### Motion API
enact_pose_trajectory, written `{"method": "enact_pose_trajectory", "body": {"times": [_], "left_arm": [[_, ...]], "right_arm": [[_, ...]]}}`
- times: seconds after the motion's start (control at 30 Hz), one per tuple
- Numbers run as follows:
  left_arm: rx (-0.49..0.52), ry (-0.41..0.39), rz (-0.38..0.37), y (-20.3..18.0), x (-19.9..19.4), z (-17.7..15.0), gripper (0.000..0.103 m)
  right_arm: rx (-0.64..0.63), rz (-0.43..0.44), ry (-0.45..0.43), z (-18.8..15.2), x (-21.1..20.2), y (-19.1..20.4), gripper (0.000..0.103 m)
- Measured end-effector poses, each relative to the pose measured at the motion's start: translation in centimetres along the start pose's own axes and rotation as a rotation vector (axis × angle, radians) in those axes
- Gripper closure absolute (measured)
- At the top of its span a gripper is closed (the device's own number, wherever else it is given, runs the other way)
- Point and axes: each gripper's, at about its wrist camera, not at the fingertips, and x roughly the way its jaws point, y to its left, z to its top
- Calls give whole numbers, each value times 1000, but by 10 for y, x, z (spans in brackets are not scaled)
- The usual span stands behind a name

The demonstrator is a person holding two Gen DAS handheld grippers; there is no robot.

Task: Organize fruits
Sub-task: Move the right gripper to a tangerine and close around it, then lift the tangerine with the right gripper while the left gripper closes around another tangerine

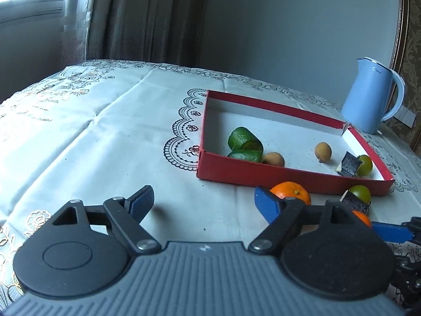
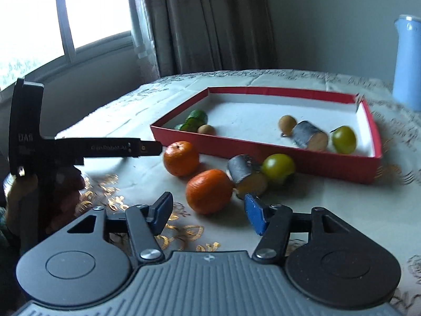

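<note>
You work on a table covered with a white embroidered tablecloth, which has gold flower stitching near your side and black lace patterns under the shallow red cardboard box. The cloth shows fold creases. Behind the table hang grey-brown curtains, and a bright window is at the left. The wall behind is plain grey. A light blue plastic kettle stands on the cloth just beside the far right corner of the box.

Inside the box, on its white floor, lie two green cucumber-like pieces near the left wall, two small brown round fruits, one grey cylinder-shaped piece and one yellow-green round fruit.

Outside the box, on the cloth before its front wall, are two orange mandarins, a second grey cylinder piece and a second yellow-green fruit. These four are close together, and the cylinder touches the green fruit.

Your left gripper is released, its blue pads wide apart over bare cloth, and nothing is between them. One mandarin sits just behind its right finger. Your right gripper is also not grasping: the nearer mandarin is just ahead of its fingertips, but the pads do not press it. In the right wrist view the picture is a little blurred.
</note>
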Motion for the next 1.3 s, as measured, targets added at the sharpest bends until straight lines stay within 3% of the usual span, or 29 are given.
{"method": "enact_pose_trajectory", "body": {"times": [0.2, 0.27, 0.6, 0.83, 1.1, 1.3], "left_arm": [[-10, 1, -8, 2, 0, 0, 21], [-12, 2, -9, 2, 1, 0, 21], [-7, 0, -14, 1, 0, -1, 19], [112, -83, -26, -24, -16, -3, 12], [130, -48, -88, -41, -11, 1, 9], [223, -23, -83, -62, 0, -4, 15]], "right_arm": [[44, 1, 6, 5, 16, 4, 44], [55, -14, 0, 5, 18, 3, 62], [73, -13, -9, 2, 10, -2, 63], [84, -77, -79, -4, -24, -18, 63], [126, -131, -122, -1, -34, -40, 63], [146, -146, -124, -3, -31, -49, 63]]}}
